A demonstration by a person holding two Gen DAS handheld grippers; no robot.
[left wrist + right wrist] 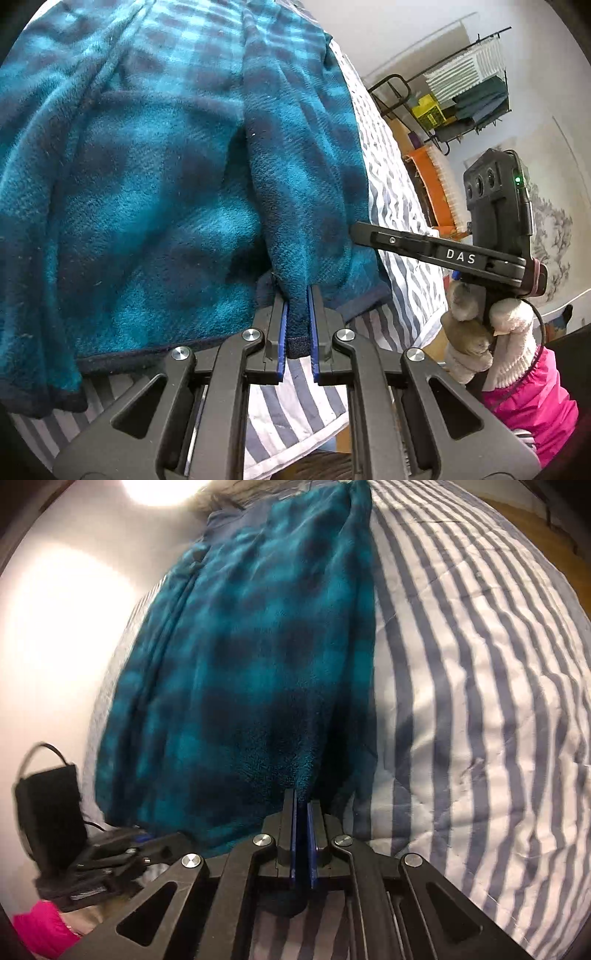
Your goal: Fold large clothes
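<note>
A large teal and navy plaid fleece garment (177, 177) lies spread on a bed with a grey and white striped cover (399, 229). My left gripper (297, 295) is shut on the garment's dark hem, a fold of fleece pinched between its blue pads. In the right wrist view the same garment (251, 672) stretches away along the striped cover (480, 701). My right gripper (303, 800) is shut on a bunched edge of the fleece. The right gripper also shows in the left wrist view (364, 230), held by a gloved hand beside the garment's right edge.
A wire rack (465, 88) with folded cloth and boxes stands by the far wall, with an orange bin (432, 188) below it. A pink sleeve (528, 398) is at the lower right. The left gripper's body (107, 856) shows at the lower left of the right wrist view.
</note>
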